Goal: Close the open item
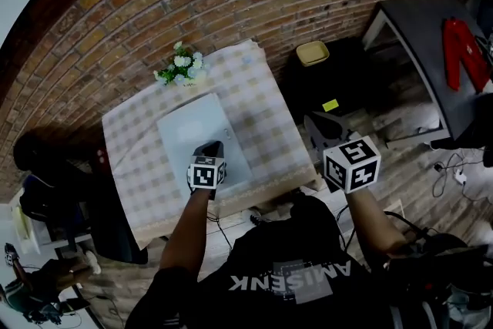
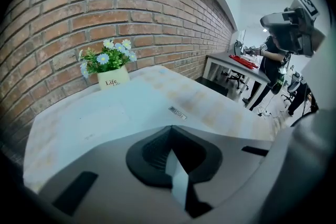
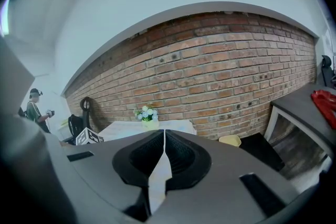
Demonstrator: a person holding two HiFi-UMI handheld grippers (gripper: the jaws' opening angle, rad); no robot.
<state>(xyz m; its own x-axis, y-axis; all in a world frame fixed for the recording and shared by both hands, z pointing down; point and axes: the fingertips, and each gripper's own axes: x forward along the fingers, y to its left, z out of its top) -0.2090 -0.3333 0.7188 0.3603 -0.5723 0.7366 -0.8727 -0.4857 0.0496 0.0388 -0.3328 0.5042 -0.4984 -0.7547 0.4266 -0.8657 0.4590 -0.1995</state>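
A light-grey laptop [image 1: 199, 133] lies flat on the checked tablecloth of a small table [image 1: 269, 127], its lid down. In the left gripper view the laptop's lid [image 2: 105, 113] spreads out right under the jaws, with a small label on it. My left gripper [image 1: 209, 147] rests at the laptop's near edge, shut with nothing between its jaws [image 2: 170, 131]. My right gripper [image 1: 319, 125] hangs off the table's right side, above the floor, also shut and empty [image 3: 164, 135].
A small pot of flowers [image 1: 181, 67] stands at the table's far edge against the brick wall. A yellow bowl [image 1: 312, 52] sits on a dark stool to the right. A grey desk [image 1: 420, 19] with a red object stands at far right. Cables lie on the floor.
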